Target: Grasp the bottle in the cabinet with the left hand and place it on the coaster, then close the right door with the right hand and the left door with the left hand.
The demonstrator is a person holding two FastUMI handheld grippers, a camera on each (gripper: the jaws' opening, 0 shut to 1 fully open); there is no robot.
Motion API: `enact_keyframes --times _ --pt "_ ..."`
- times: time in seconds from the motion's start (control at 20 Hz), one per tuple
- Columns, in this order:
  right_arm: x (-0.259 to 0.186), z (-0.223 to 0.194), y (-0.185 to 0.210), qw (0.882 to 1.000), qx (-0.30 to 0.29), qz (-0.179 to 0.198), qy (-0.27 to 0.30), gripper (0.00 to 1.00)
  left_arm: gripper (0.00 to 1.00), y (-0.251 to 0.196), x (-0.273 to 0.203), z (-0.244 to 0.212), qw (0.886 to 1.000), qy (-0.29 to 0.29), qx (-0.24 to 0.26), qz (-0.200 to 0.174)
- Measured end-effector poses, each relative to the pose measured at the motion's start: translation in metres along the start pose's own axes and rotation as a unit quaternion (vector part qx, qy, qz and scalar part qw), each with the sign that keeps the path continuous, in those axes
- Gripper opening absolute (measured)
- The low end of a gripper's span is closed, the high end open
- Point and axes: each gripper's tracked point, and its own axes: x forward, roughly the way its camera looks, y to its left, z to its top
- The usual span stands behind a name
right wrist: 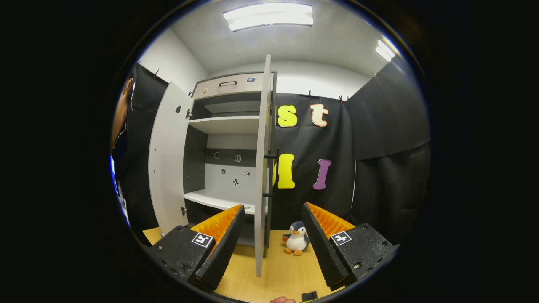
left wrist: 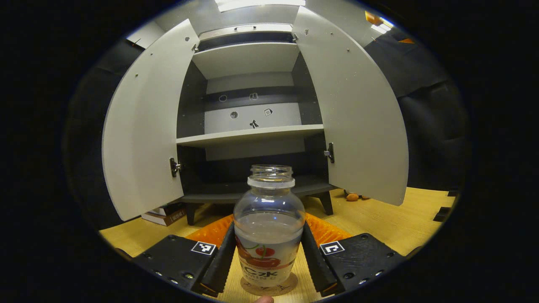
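A clear, uncapped bottle [left wrist: 268,219] with a red fruit label stands upright on a round cork coaster [left wrist: 269,288] on the wooden table. My left gripper [left wrist: 268,228] is shut on it, one black finger against each side. Behind it the grey cabinet [left wrist: 252,134] has both doors wide open: the left door [left wrist: 143,126] and the right door [left wrist: 353,118]. My right gripper [right wrist: 273,206] is open and holds nothing. In the right gripper view the right door [right wrist: 263,168] stands edge-on beyond its fingers, with the left door [right wrist: 166,160] further left.
A penguin plush [right wrist: 297,240] sits on the table [right wrist: 286,269] right of the right door. Books [left wrist: 164,212] lie under the left door. A small orange thing [left wrist: 353,196] lies by the cabinet's foot. A person [right wrist: 120,113] stands at the left edge.
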Motion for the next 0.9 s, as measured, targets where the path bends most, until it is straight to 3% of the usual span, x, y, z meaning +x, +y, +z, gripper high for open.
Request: enact_keyframes --times 0.35,0.7,0.9 --pt "-0.002 -0.005 -0.001 1.000 0.002 -0.010 0.018 0.83 0.75 0.004 -0.008 -0.020 0.998 0.011 -0.061 -0.003" --pt "-0.008 -0.004 0.005 1.000 0.000 -0.006 0.024 0.83 0.75 0.008 -0.010 -0.021 0.999 -0.017 -0.025 0.019" --pt "-0.013 -0.003 0.012 1.000 -0.008 0.001 0.022 0.83 0.77 0.002 -0.013 -0.021 0.999 -0.016 -0.030 0.007"
